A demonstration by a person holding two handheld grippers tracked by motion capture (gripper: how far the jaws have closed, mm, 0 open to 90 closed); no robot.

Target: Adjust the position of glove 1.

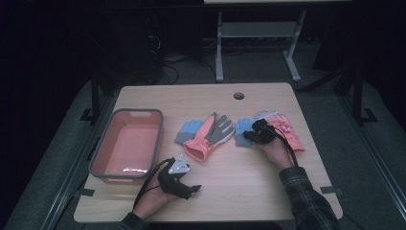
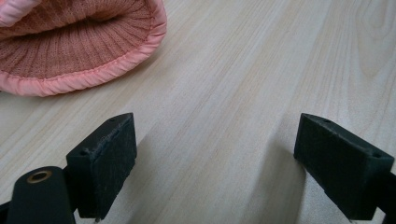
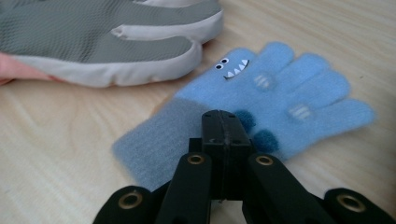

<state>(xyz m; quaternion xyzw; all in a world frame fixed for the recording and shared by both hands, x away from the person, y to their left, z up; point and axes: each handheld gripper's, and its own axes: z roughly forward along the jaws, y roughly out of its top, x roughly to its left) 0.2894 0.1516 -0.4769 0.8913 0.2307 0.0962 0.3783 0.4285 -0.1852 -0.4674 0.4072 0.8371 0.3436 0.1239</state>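
Note:
A small blue knit glove point(image 3: 275, 93) with a monster face lies flat on the wooden table point(image 1: 249, 182), its grey-blue cuff toward me. My right gripper point(image 3: 223, 120) hovers over that cuff with its jaws pressed together and nothing between them. In the high view the right gripper point(image 1: 248, 135) sits over this blue glove point(image 1: 242, 125). A pink and grey ski glove point(image 1: 210, 133) lies mid-table, its grey palm point(image 3: 102, 37) up. My left gripper point(image 1: 187, 182) rests near the front edge, open point(image 2: 215, 158) over bare wood, the pink knit cuff point(image 2: 79, 51) ahead of it.
A salmon bin point(image 1: 98, 153) with a grey rim stands at the table's left. A second blue glove point(image 1: 188, 130) lies left of the ski glove, and a pink glove point(image 1: 289, 132) lies right of my right hand. A cable hole point(image 1: 239, 95) marks the far edge.

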